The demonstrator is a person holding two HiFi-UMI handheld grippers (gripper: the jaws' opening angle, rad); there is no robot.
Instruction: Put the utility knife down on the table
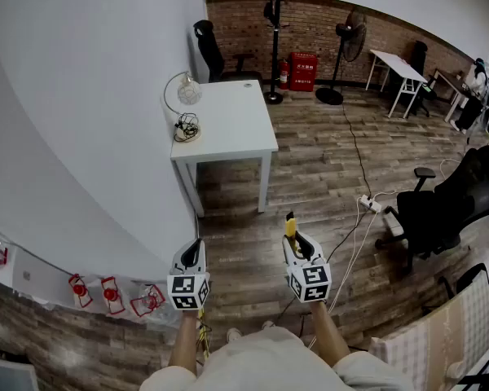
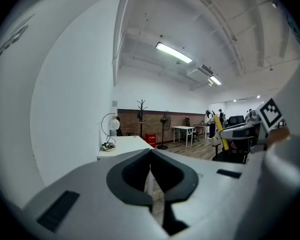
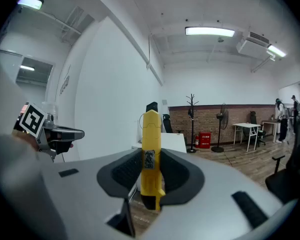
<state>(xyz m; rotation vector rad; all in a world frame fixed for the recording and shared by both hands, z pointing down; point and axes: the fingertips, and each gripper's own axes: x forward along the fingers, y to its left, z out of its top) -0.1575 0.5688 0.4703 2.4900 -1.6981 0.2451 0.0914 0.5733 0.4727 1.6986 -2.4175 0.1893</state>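
Spreading across most of the head view, a grey-brown plank floor (image 1: 310, 177) runs from a curved white wall (image 1: 81, 96) on the left to a brick wall (image 1: 326, 23) at the far end. A white table (image 1: 228, 125) stands against the white wall, with a small round desk fan (image 1: 187, 92) and a tangle of cables (image 1: 186, 127) on its left edge. A black office chair (image 1: 448, 202) sits on the right. A black coat stand (image 1: 275, 39), a standing fan (image 1: 346, 43) and a red box (image 1: 302, 72) line the brick wall. A white power strip (image 1: 370, 204) lies on the floor near the chair. At the bottom of the view the person holds both grippers out over the floor, side by side and pointing roughly toward the table. The left gripper (image 1: 194, 251) has its jaws pressed together with nothing between them, as its own view shows. The right gripper (image 1: 297, 247) pinches a yellow utility knife (image 3: 150, 134) between its pads. The knife sticks out past the jaw tips and bears a small label on its body. It is in the air above the floor, well apart from the table.
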